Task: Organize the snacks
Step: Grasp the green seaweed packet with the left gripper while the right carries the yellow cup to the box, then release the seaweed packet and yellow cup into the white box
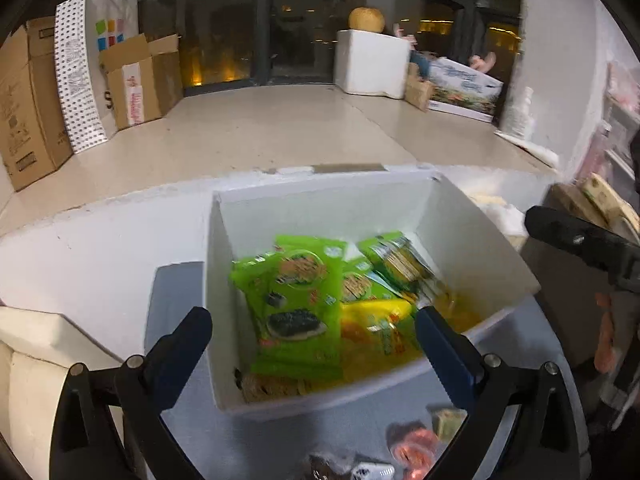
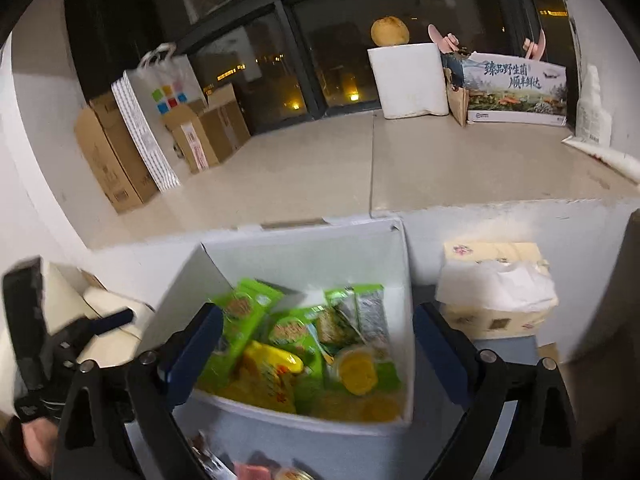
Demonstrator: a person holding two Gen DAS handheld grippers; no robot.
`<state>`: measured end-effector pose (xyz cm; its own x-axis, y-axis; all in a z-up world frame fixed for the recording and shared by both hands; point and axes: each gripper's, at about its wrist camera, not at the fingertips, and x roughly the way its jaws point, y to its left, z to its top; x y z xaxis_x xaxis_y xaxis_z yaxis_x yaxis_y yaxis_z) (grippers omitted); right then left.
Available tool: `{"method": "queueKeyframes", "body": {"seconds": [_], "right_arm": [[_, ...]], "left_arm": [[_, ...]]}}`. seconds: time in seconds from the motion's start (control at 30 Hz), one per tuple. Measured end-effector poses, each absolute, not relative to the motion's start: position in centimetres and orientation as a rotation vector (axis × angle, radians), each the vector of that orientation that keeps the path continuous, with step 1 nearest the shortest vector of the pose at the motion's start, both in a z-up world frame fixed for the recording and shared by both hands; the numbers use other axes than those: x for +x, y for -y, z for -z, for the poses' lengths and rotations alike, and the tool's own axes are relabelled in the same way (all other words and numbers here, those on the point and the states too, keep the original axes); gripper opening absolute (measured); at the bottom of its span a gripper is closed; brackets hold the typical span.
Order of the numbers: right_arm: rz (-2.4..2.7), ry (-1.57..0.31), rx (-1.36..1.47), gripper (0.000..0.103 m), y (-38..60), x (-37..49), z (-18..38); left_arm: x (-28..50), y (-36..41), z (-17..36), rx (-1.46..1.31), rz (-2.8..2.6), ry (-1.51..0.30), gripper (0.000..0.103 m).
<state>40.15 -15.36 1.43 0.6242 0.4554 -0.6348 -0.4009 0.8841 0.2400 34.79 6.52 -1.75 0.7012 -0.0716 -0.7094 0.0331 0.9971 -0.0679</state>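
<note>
At centre frame I see the white bin (image 1: 320, 208) holding green snack packets (image 1: 298, 300), their long axes running from bottom toward top. My left gripper (image 1: 314, 334) and right gripper (image 2: 316, 338) both gape wide, empty.

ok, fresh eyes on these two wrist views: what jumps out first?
The white bin in the middle, piled with bright green snack packets and a yellow one, grabs the eye. Both grippers hang open over its near edge, the left gripper and the right gripper, nothing between the fingers. Behind, a round yellow fruit sits on a white foam box by the dark window.
</note>
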Motion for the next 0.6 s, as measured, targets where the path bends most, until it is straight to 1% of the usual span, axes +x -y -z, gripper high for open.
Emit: {"method": "queueKeyframes", "body": {"seconds": [0.03,0.17,0.27,0.4,0.53,0.6], "right_arm": [[-0.488,-0.756,0.054,0.103,15.4,39.5,-1.3],[-0.499,-0.727,-0.009,0.103,15.6,36.2,-1.0],[-0.506,-0.710,-0.052,0.103,15.5,33.5,-0.4],[-0.549,-0.742,-0.040,0.103,15.6,30.2,1.6],[-0.548,-0.811,0.069,0.103,16.7,27.7,5.1],[-0.534,-0.816,0.103,0.103,17.2,26.8,6.8]], "left_arm": [[34.1,-6.4,1.7,-0.046,0.068,-0.792,0.103],[30.0,-6.5,1.1,-0.044,0.090,-0.717,0.103],[26.8,-6.5,1.4,-0.060,0.117,-0.701,0.103],[22.3,-6.7,2.3,-0.132,0.112,-0.697,0.103],[18.8,-6.3,3.9,-0.154,0.118,-0.726,0.103],[17.7,-5.9,4.5,-0.146,0.116,-0.729,0.103]]}}
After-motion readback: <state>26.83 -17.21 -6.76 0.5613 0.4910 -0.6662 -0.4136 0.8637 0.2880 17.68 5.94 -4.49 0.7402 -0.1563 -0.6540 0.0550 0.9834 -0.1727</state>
